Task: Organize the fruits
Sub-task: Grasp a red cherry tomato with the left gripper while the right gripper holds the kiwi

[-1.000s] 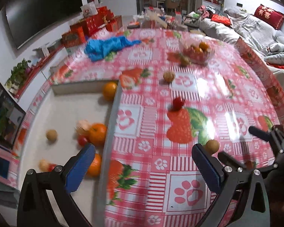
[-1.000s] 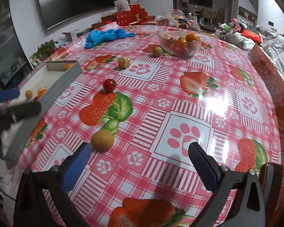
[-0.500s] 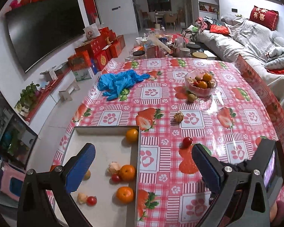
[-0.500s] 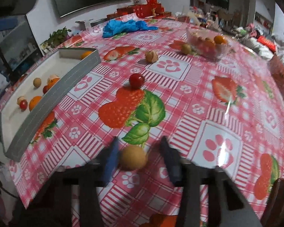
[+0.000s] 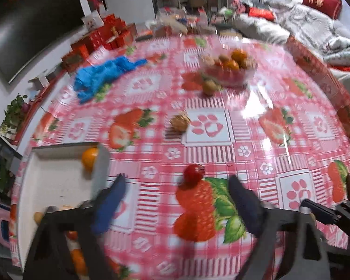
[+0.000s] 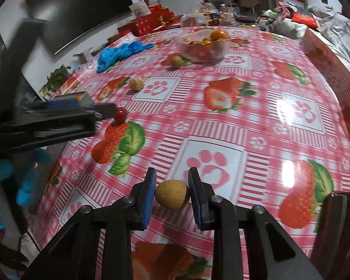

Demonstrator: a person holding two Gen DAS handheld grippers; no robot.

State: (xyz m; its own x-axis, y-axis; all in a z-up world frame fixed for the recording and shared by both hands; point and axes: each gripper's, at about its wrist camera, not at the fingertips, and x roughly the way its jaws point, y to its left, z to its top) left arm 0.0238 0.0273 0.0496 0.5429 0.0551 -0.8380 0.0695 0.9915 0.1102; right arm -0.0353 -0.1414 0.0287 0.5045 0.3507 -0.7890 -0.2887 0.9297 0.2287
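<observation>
Both fingers: right (image 6: 172, 197) grips longan (image 6: 172, 197), long axis crosswise | left (image 5: 177, 206) closing, nothing gripped

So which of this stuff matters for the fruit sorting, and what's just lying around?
Part of the job: brown fruit gripped in the right gripper; red fruit ahead of the left gripper; tray; bowl; walnut.

Lying about: blue gloves; red boxes; TV.

The right gripper (image 6: 172, 197) is clamped tight, angled downward. The left gripper (image 5: 177, 200), jaws apart, has just been closing, nothing between them.
</observation>
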